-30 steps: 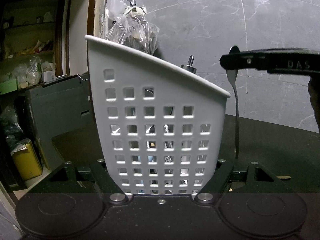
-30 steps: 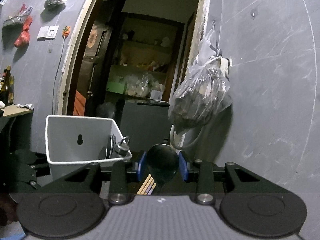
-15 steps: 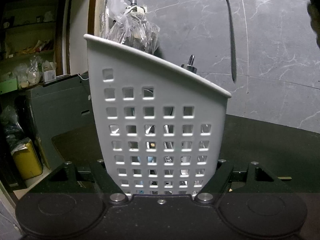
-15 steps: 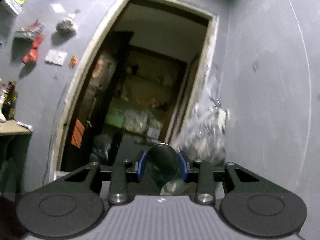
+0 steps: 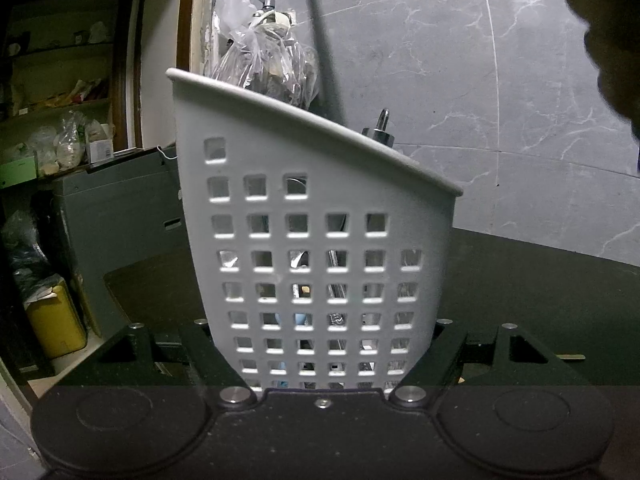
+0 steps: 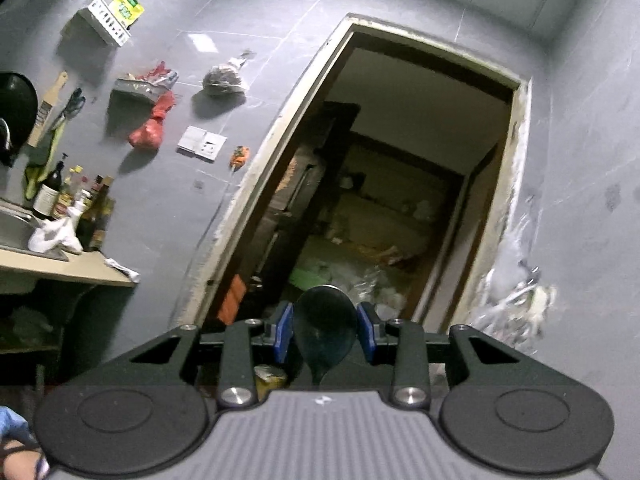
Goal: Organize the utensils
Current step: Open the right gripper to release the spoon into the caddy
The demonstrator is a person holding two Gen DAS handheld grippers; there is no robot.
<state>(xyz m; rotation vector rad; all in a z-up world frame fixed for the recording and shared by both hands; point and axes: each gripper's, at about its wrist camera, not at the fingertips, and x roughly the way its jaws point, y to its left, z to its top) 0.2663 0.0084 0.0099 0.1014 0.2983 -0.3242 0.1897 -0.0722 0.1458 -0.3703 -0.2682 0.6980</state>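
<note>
In the left wrist view, the left tool (image 5: 324, 360) is squeezing the bottom of a white plastic basket with square holes (image 5: 316, 240), which is sitting in the middle of the frame on a dark table (image 5: 540, 280). Shiny metal utensils are showing through the holes, and one metal handle tip (image 5: 382, 128) is poking up over the rim. A thin dark handle (image 5: 324, 40) is hanging down from the top of the frame, and its end is dropping behind the basket's rim. A hand (image 5: 604, 32) is sitting dark in the upper right.

In the right wrist view, the right tool (image 6: 325, 338) is pinching the bowl of a dark metal spoon (image 6: 325, 332) between its blue pads (image 6: 283, 336), low in the middle of the frame. This view is looking up at a doorway, so the basket is not showing.

The spoon could be slipping, because the round bowl is smooth. The handle could be bumping the rim or the utensils inside. That could be tipping the basket if the left tool is letting go.
</note>
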